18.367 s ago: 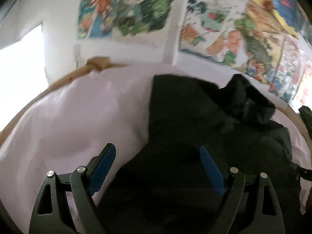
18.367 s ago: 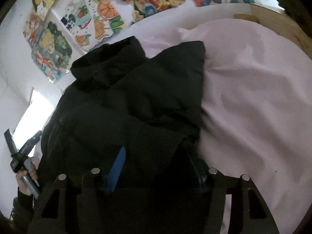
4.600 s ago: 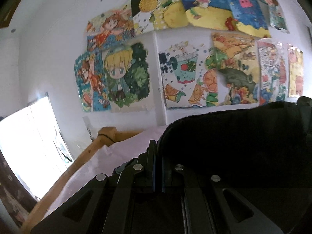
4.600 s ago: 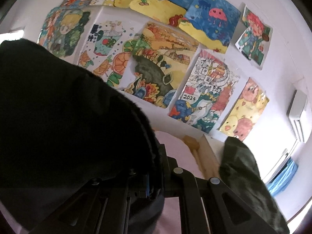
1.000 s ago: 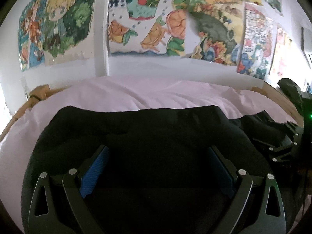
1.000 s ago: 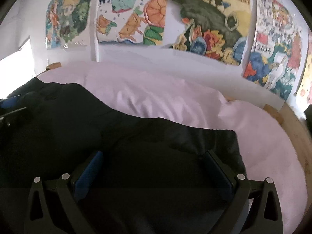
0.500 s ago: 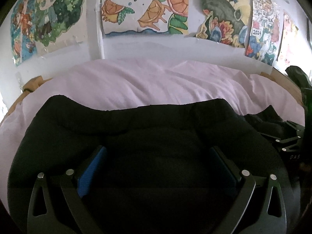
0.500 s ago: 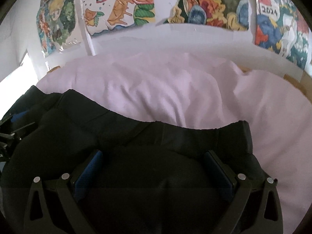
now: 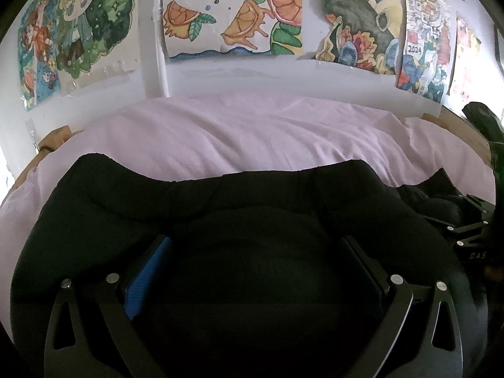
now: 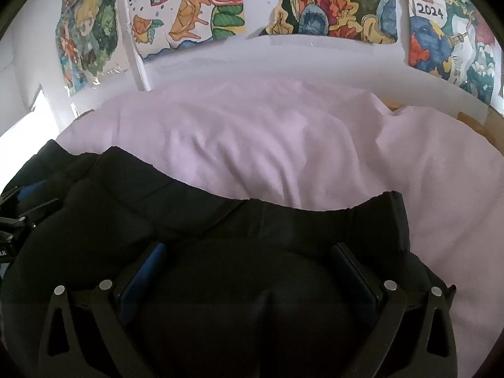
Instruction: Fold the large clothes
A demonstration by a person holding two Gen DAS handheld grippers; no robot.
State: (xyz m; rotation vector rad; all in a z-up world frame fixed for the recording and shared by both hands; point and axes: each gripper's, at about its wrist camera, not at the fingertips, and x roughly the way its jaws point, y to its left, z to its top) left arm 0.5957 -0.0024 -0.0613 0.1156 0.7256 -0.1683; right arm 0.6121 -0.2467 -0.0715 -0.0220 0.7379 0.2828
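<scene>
Fingers (image 9: 145, 278) wide apart, seemingly upon black jacket (image 9: 252, 195)

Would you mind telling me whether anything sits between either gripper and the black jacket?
Nothing visible does. The left gripper and right gripper both stand open directly over the black jacket, which lies on the pink sheet. Whether the pads touch the fabric cannot be told.
</scene>
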